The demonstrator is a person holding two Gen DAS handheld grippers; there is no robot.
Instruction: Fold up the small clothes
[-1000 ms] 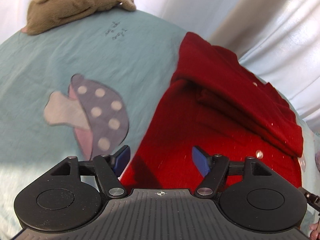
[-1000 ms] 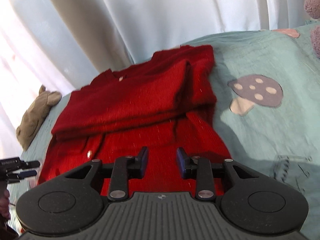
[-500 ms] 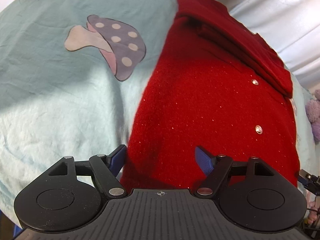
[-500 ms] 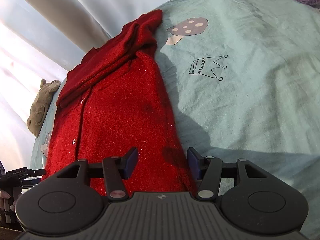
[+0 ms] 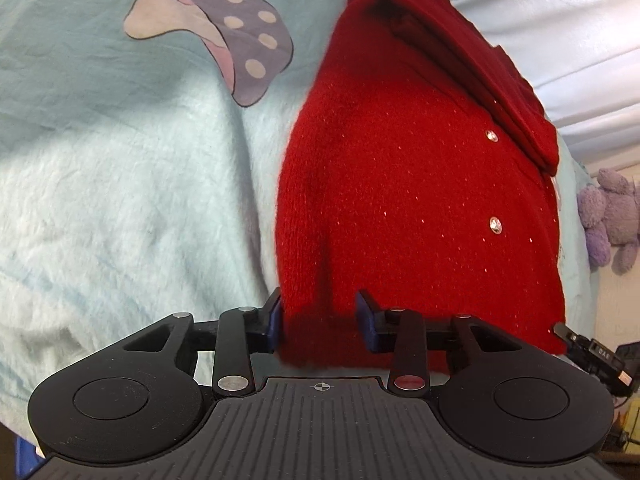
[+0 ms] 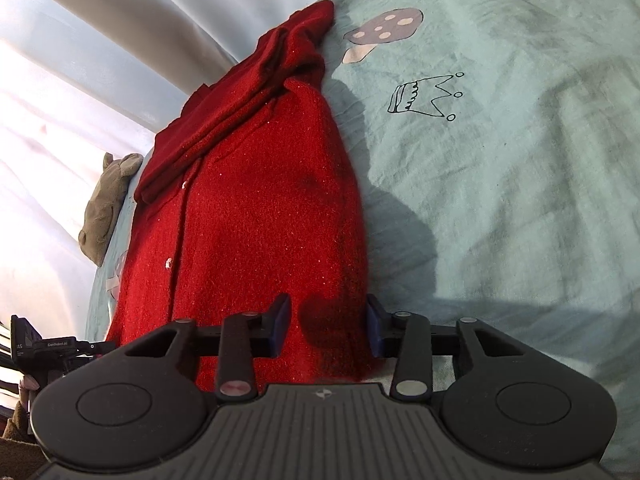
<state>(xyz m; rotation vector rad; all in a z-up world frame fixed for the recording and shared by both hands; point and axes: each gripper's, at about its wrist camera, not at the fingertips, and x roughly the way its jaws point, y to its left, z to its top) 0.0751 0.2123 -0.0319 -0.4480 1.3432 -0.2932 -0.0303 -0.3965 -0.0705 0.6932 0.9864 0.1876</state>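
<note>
**A:** What are you seeing from your left wrist?

**B:** Your left gripper [image 5: 320, 316] is pointing down at the near corner of the red cardigan [image 5: 400, 184]. Its jaws are closing, and the hem is sitting between the two blue pads. The left pad is touching the cloth edge. The right pad is looking a bit apart from it, so you are not pinching it yet.

**A:** And where is the cardigan lying?

**B:** It is lying flat on the pale green blanket [image 5: 100, 168], just beside the mushroom picture [image 5: 224, 32]. Its sleeves are folded across the far end. A purple plush toy [image 5: 612, 216] is sitting off to the right.

**A:** Now your right wrist?

**B:** Your right gripper [image 6: 327, 326] is sitting over the other near corner of the cardigan [image 6: 248, 220]. Its jaws are closing too, with the cloth edge between them, and I am still seeing gaps at the pads. A crown drawing [image 6: 428, 96] is showing on the blanket [image 6: 520, 200]. A brown plush toy [image 6: 106, 204] is lying at the far left.
</note>
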